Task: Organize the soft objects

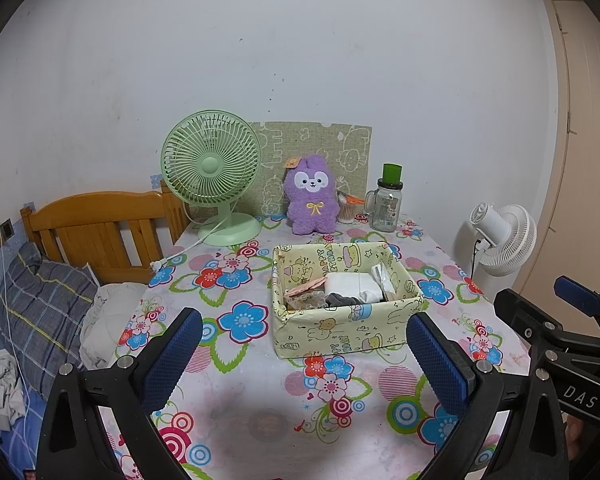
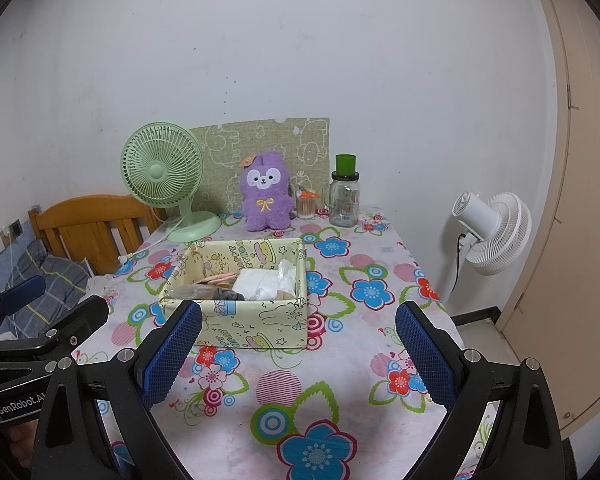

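Note:
A yellow cartoon-print box (image 1: 340, 332) (image 2: 256, 328) stands mid-table, holding white folded cloth (image 1: 352, 285) (image 2: 260, 284), a grey soft item (image 1: 340, 300) and small packets. A purple plush toy (image 1: 312, 200) (image 2: 265, 196) sits upright at the table's far edge. My left gripper (image 1: 304, 356) is open and empty, above the table just in front of the box. My right gripper (image 2: 298, 356) is open and empty, also in front of the box, to its right. Each gripper shows at the edge of the other's view.
A green desk fan (image 1: 212, 176) (image 2: 164, 176) stands far left, its cord on the flowered tablecloth (image 1: 260, 400). A glass jar with green lid (image 1: 388, 204) (image 2: 345, 196) and a cotton-swab cup (image 1: 350, 208) stand far right. A bed with pillow (image 1: 40, 312) lies left, a white floor fan (image 2: 488, 232) right.

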Demonstrator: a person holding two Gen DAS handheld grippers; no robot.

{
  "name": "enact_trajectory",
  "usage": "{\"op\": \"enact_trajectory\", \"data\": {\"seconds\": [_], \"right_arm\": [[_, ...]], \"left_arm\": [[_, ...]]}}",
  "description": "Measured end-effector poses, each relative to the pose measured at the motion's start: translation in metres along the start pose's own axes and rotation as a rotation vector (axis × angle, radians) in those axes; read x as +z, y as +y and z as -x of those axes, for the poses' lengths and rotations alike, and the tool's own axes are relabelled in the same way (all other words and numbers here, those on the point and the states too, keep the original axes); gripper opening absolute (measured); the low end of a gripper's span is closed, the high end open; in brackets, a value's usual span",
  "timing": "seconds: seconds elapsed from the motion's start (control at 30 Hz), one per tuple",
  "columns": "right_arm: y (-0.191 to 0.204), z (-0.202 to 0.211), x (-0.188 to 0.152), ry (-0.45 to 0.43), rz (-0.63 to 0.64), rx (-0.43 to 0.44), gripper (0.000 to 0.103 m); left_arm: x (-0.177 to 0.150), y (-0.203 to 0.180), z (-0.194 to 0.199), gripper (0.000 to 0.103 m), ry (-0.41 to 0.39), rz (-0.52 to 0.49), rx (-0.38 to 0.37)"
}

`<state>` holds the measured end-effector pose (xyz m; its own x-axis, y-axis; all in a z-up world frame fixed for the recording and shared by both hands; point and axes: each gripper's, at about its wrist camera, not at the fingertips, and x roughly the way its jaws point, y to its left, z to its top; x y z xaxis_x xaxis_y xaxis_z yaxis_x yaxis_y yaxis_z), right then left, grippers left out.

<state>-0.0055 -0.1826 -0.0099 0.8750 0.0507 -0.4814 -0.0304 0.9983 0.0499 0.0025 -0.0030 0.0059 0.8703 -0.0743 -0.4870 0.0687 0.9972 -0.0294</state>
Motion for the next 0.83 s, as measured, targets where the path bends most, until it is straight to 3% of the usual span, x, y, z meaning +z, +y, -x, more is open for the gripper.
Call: {"op": "enact_trajectory", "data": {"seconds": [0.83], "right_arm": [[-0.001,-0.001,0.002,-0.002,0.004,0.014,0.099]], "left_arm": [[-0.003,0.009,-0.001,0.103,0.003,0.031,0.014]]}}
